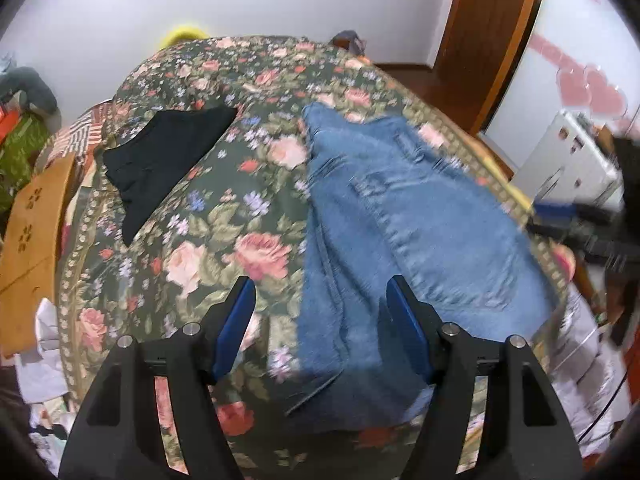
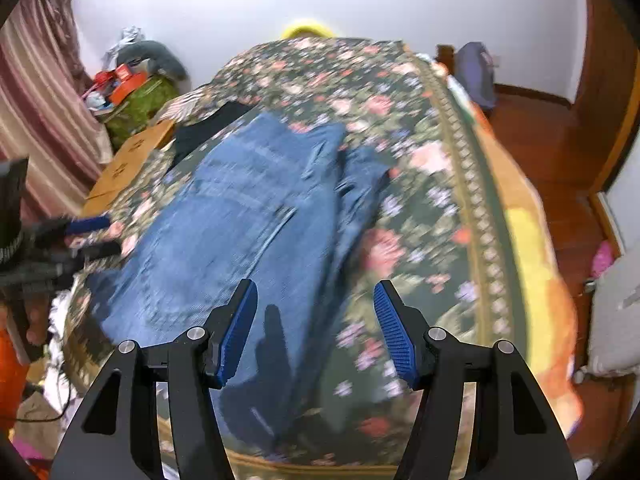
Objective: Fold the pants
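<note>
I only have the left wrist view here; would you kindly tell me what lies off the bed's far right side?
Observer: A wooden floor runs beside the floral bedspread, with an orange-yellow blanket edge hanging over that side.
Operator: Thank you. Is the right tool holding the jeans?
Observer: No; the right tool is open, nothing between its pads, above the jeans.
Operator: And the left side of the room?
Observer: A striped curtain hangs there.

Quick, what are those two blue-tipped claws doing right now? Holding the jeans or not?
Left gripper: open, holding nothing, above the jeans.
Right gripper: open, holding nothing, above the jeans too.
</note>
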